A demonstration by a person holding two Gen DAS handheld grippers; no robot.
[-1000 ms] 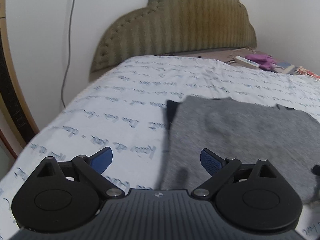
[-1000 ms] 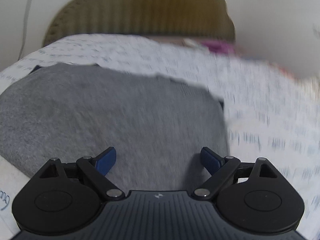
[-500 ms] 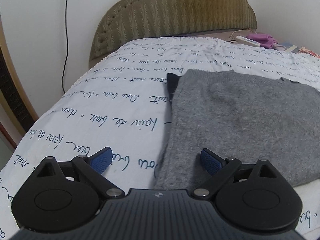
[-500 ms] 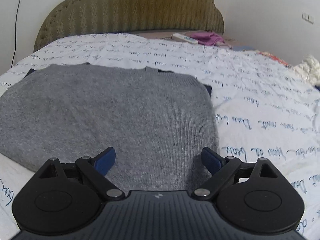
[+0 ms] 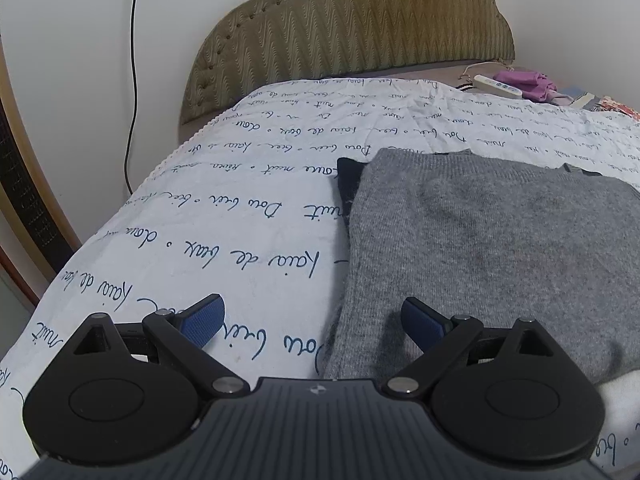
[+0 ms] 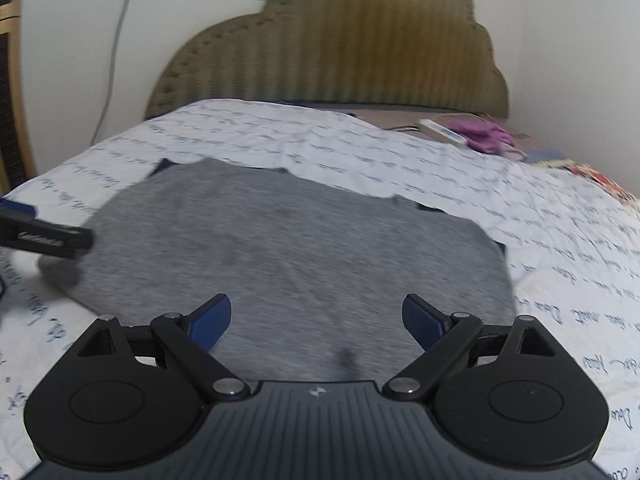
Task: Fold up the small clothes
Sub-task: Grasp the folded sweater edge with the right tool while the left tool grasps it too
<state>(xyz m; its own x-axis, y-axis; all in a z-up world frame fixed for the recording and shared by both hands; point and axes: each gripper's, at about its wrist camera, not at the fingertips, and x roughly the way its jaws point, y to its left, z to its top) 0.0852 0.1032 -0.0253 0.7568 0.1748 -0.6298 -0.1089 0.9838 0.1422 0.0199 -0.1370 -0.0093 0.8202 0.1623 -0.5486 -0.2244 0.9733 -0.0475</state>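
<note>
A grey knit garment [image 5: 500, 248] lies flat and folded on the bed, with dark navy trim showing at its far left corner [image 5: 348, 178]. It also shows in the right wrist view [image 6: 288, 256]. My left gripper [image 5: 312, 320] is open and empty, low over the garment's near left edge. My right gripper [image 6: 318, 320] is open and empty over the garment's near edge. The left gripper's finger [image 6: 44, 238] shows at the left of the right wrist view, beside the garment.
The bed has a white sheet with blue handwriting print [image 5: 240, 216] and an olive padded headboard [image 5: 360, 28]. A white power strip [image 5: 498, 86] and purple cloth [image 5: 528, 82] lie at the far right. A cable [image 5: 130, 92] hangs down the wall.
The right gripper has pulled back and risen, so the garment sits farther off and the left gripper's finger has come into its view. The left gripper has barely moved.
</note>
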